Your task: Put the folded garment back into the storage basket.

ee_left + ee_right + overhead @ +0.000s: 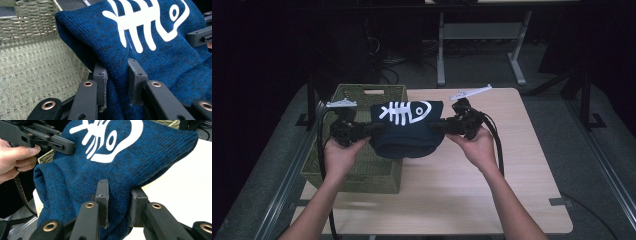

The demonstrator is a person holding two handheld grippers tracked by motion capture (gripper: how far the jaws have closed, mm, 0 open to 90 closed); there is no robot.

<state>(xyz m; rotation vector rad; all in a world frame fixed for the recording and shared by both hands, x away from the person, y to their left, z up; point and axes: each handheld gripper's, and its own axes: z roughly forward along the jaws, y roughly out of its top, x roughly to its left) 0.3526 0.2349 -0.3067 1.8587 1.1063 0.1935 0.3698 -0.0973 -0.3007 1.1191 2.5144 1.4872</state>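
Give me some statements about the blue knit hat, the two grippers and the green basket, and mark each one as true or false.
1. Both grippers hold the blue knit hat, one at each side. True: the left gripper and the right gripper are each shut on its fabric.
2. The hat carries a white fish skeleton print. True.
3. The hat lies flat on the wooden table. False: it hangs in the air between the grippers.
4. The green basket stands at the right edge of the table. False: it stands at the left, under the left hand.
5. The basket is full of clothes. False: the part of its woven floor seen in the left gripper view is bare.
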